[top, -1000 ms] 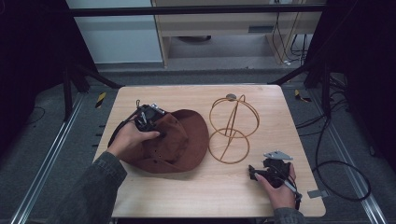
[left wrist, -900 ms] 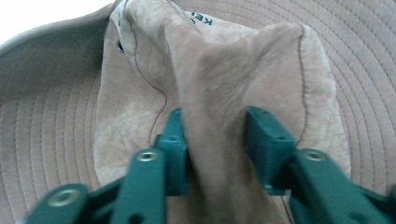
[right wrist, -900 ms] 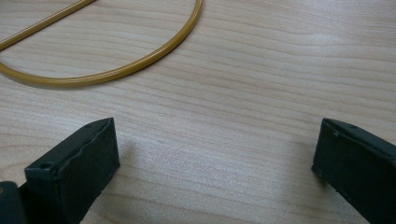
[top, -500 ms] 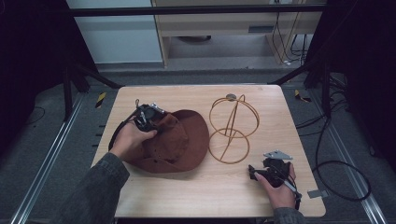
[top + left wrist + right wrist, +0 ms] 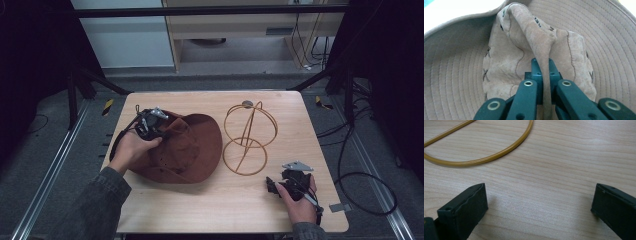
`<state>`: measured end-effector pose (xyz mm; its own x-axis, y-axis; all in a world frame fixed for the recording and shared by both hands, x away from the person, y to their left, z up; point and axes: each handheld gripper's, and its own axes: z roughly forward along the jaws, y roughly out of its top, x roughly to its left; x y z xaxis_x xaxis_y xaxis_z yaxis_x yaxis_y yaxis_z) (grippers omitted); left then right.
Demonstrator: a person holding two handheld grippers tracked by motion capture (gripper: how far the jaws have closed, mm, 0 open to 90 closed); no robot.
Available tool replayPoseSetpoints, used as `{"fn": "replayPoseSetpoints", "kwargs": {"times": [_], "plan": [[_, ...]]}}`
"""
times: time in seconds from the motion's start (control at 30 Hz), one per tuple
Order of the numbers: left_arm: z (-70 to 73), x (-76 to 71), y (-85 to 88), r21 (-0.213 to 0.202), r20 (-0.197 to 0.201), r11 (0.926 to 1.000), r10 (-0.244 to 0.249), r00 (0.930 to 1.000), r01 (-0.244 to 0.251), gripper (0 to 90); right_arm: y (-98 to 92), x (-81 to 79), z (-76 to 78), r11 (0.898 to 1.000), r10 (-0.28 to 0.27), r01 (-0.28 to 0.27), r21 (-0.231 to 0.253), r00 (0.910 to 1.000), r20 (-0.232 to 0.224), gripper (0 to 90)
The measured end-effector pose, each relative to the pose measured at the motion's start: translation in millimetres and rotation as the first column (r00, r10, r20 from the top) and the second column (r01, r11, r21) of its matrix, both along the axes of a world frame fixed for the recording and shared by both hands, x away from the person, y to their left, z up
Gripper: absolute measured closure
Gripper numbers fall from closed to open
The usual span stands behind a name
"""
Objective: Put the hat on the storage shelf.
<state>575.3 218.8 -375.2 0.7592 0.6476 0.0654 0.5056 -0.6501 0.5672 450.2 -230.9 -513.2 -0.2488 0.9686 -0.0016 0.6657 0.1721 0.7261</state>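
Observation:
A brown suede hat lies on the left half of the wooden table. My left gripper is at the hat's far-left side, shut on a pinched fold of the crown. In the left gripper view the jaws clamp that fold of the hat, with the stitched brim all round. A golden wire hat stand stands upright right of the hat. My right gripper rests near the front right of the table, open, with bare wood between its jaws. The stand's base ring lies just beyond them.
Dark frame posts and rails flank the table, and cables trail on the floor at the right. A pale cabinet stands behind the far edge. Bare wood shows along the front edge between the two hands.
My left hand has lifted slightly with the hat's crown pinched in the gripper, raising the hat's left side a little. The right hand and the wire stand have not moved.

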Motion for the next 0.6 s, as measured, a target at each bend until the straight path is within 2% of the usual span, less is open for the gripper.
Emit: {"fn": "replayPoseSetpoints", "kwargs": {"times": [0.33, 0.4, 0.6], "plan": [[19.2, -16.6, 17.6, -0.033, 0.055, 0.9995, -0.002, 0.9985, 0.003, 88.5, 0.1, 0.0, 0.0, 1.0, -0.002, 0.002, 0.0, 1.0, 0.0, 0.4], [24.3, -21.1, 24.2, -0.035, 0.079, 0.9994, 0.005, 0.9969, -0.003, 88.6, 0.2, 0.0, -0.1, 1.0, -0.003, 0.003, 0.0, 1.0, 0.001, 0.4], [32.9, -31.8, 36.4, -0.047, 0.096, 0.9989, 0.0, 0.9954, 0.005, 88.6, 0.2, 0.0, 0.0, 1.0, -0.003, 0.003, 0.0, 1.0, 0.0, 0.4]]}}
